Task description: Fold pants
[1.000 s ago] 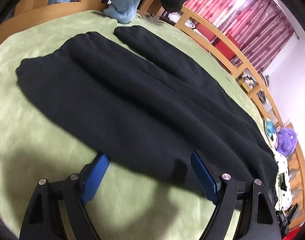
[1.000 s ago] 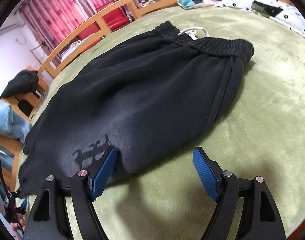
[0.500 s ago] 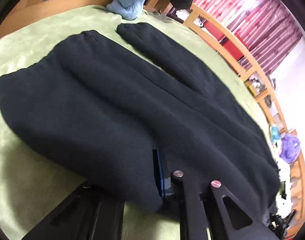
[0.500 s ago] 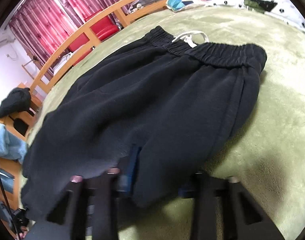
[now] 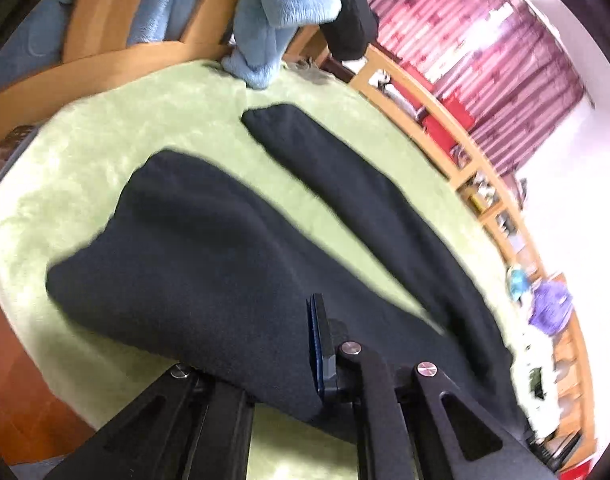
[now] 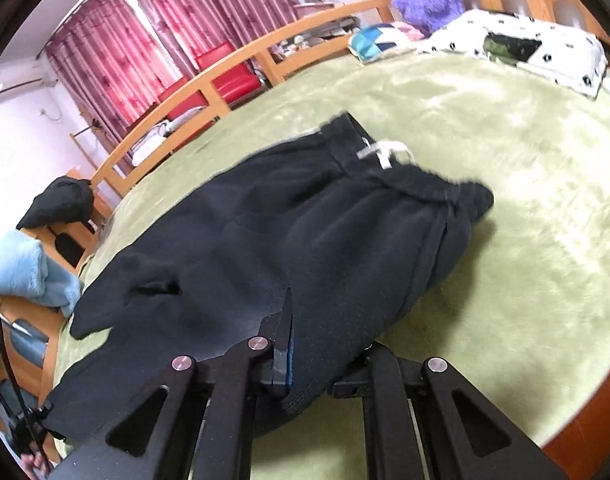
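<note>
- Left gripper (image 5: 311,360): jaws closed on the near edge of the black pants (image 5: 225,248), fabric bunched over the blue pad.
- From the left gripper, both legs run ahead over the green blanket (image 5: 85,152); a green strip shows between them.
- Right gripper (image 6: 305,352): jaws have just closed, clamped on the pants' near edge.
- Ahead of it, the elastic waistband (image 6: 433,184) with white drawstring (image 6: 385,152).
- Blue fleece (image 5: 281,8) lies beyond the leg ends.
</note>
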